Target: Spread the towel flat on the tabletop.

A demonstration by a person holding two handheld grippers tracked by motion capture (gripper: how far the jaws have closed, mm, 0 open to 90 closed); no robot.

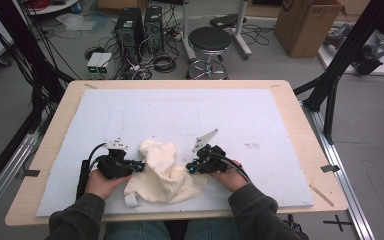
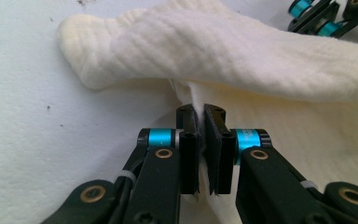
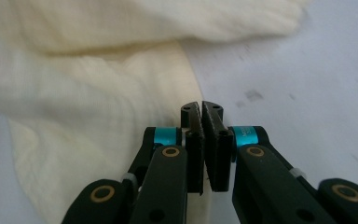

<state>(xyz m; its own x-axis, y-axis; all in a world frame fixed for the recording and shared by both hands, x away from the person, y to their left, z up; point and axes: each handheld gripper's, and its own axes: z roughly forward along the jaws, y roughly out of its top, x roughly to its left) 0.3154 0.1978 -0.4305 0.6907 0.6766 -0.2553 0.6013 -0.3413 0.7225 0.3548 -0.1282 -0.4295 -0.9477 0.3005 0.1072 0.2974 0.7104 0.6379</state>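
A cream cloth [image 1: 163, 172] is shown bunched between the two grippers, near the front edge of the white mat [image 1: 230, 115]. The left gripper [image 2: 200, 122] is closed on a raised fold of the cloth edge, which is pinched between its pads. The right gripper [image 3: 201, 116] is closed at the opposite cloth edge; fabric appears to be caught between the pads, though blur hinders certainty. Bare mat is left open beyond both tools and to their outer sides.
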